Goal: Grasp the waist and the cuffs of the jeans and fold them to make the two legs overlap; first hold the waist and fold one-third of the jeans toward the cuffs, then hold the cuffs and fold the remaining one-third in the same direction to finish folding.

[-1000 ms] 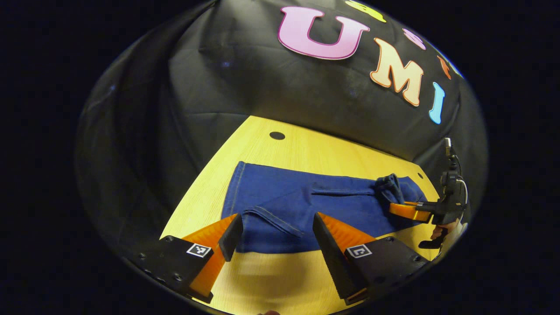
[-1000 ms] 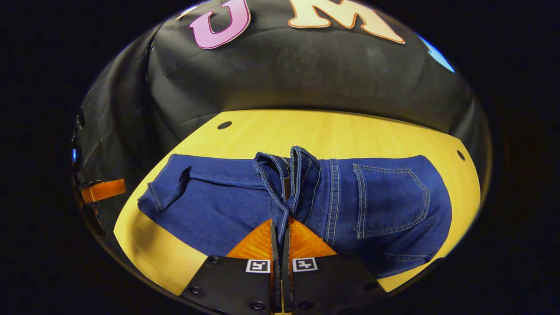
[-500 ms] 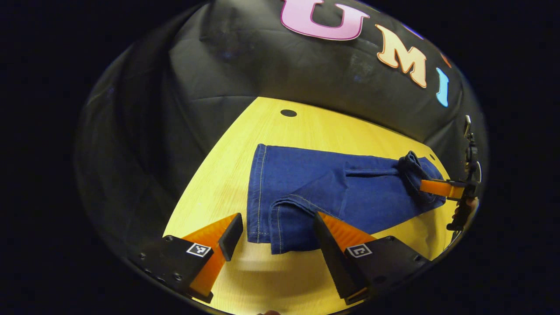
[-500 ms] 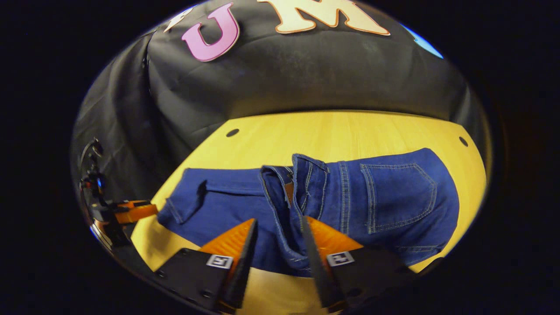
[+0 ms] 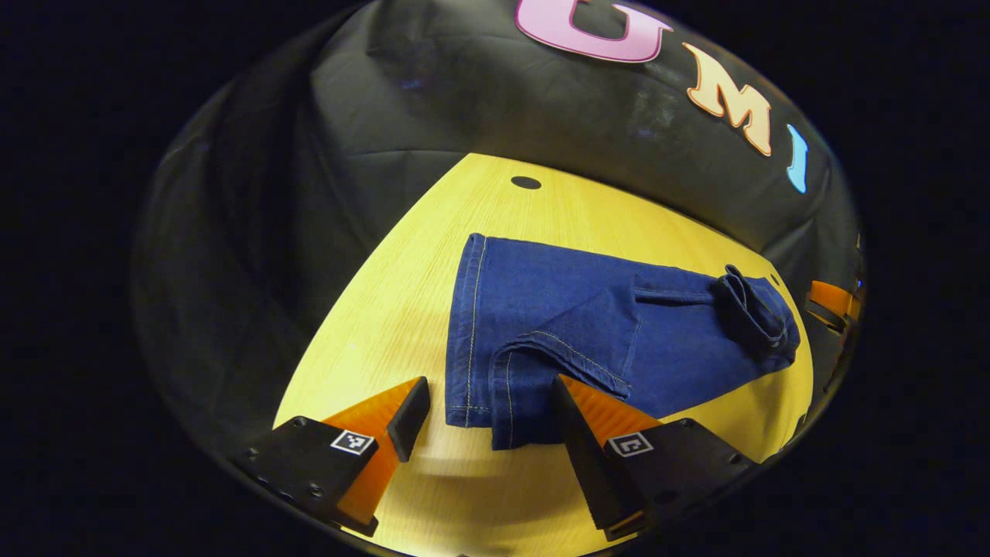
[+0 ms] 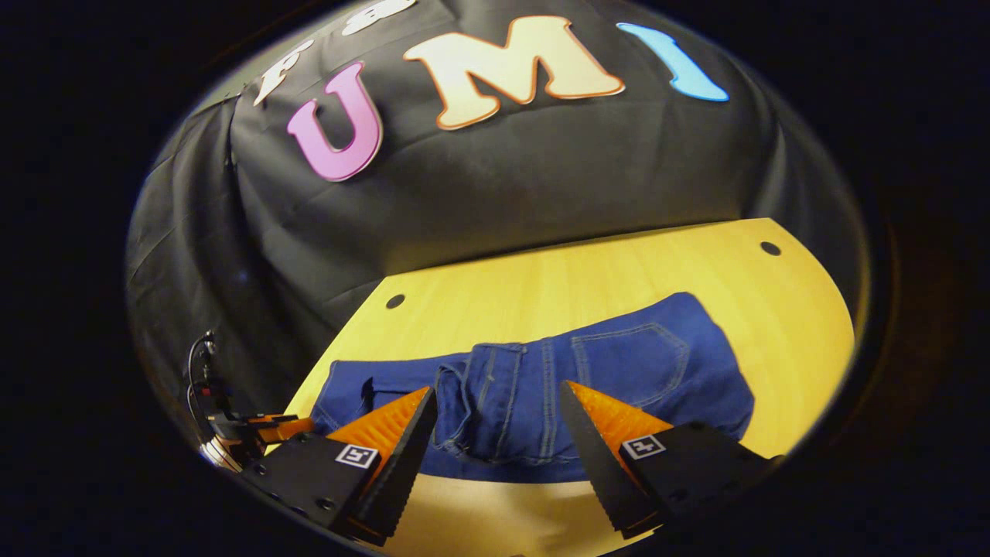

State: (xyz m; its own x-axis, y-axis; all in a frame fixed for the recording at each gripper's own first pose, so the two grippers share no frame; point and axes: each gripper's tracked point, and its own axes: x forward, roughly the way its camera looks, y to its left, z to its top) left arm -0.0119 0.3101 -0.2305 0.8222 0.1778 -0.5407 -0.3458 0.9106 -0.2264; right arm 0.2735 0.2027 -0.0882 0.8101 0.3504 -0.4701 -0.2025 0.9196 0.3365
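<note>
Left gripper [image 5: 489, 414]: two ribbed orange wedge fingers faced with black pads, each set in a black block with screws and a small black-and-white square marker. Right gripper [image 6: 495, 433] is built alike, orange wedges on black marked blocks; at far left its view shows the other unit's dark body with a looping cable

Bare yellow table [image 5: 402, 309] all around the jeans [image 5: 588, 325]; bunched waist [image 6: 479, 402] the sole raised obstacle.
</note>
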